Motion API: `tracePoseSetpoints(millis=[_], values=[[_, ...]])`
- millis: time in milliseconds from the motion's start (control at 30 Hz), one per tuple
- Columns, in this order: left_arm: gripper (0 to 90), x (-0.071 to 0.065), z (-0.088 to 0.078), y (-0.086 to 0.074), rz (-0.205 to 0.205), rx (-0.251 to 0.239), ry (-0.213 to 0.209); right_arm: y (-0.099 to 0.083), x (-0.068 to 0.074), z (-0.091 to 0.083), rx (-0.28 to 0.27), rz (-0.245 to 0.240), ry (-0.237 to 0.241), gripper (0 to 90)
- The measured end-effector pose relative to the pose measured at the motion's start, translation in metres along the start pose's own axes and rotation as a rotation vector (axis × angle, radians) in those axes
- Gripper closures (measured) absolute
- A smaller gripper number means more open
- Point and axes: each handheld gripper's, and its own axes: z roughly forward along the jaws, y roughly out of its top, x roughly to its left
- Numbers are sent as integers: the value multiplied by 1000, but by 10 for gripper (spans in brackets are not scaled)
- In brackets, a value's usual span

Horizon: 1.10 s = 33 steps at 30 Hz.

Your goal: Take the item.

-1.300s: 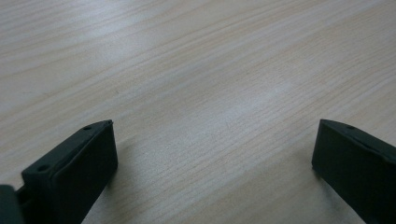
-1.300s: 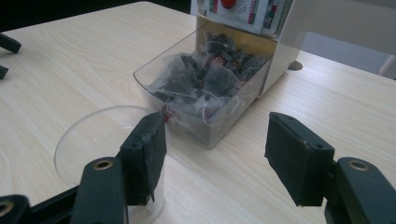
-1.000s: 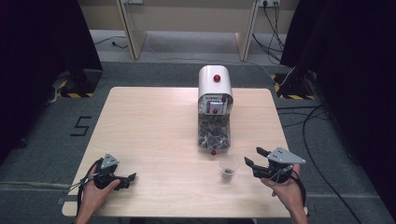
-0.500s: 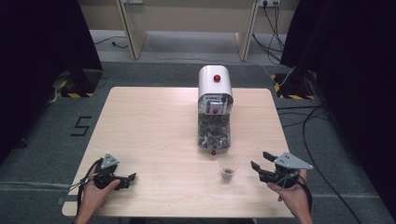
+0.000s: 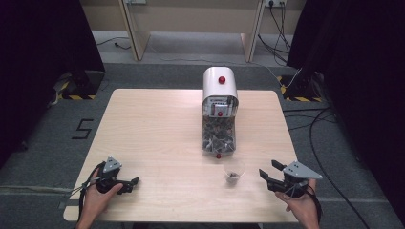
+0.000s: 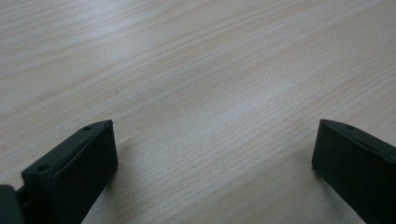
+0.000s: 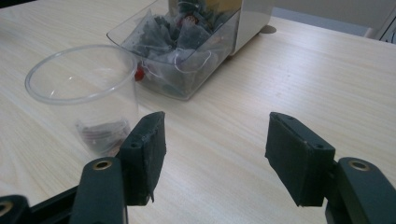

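One pale wood table [image 5: 157,129], grey carpet [image 5: 57,143], dark curtains [image 5: 43,52].

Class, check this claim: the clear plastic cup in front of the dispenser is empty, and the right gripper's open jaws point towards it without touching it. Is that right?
Not quite. The clear plastic cup is not empty: the right gripper view shows something dark lying at its bottom. The rest holds: it stands in front of the dispenser, and the right gripper points towards it with open jaws, apart from it.
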Motion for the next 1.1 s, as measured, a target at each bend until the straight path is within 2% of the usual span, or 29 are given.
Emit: tracePoseSetpoints(millis=[633, 1100], values=[[0, 0, 0, 0, 0, 0, 0, -18, 4, 1, 37, 13, 0, 383], [0, 0, 0, 0, 0, 0, 0, -33, 4, -2, 61, 52, -22, 346]])
